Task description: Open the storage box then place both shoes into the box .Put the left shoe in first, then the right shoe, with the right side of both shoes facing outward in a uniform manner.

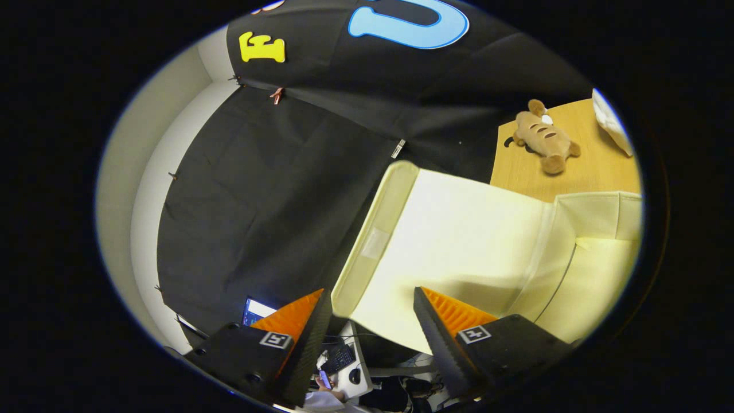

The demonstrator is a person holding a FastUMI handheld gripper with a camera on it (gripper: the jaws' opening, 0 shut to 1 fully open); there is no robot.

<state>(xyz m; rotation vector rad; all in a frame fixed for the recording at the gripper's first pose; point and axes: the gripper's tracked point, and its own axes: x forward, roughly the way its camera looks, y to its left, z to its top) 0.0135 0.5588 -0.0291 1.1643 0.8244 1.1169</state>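
Fingertips of the gripper [373,312] sit closest, spread well apart with the edge of the storage box lid [447,241] passing through the gap — nothing is clamped as far as I can tell, neither pad clearly presses on the flap. That lid is swung up and off the storage box [596,258], which sits just beyond the fingers on a wooden table [516,166] with a plush toy [542,137] behind it.

Looks like the opening step is nearly done. I'd keep the flap pushed fully back so it doesn't flop shut, and ease off it gently.

Lid's long axis runs from between the fingers away toward the booth wall [258,201], its inner face toward the box. Shoes aren't anywhere I can point to yet.
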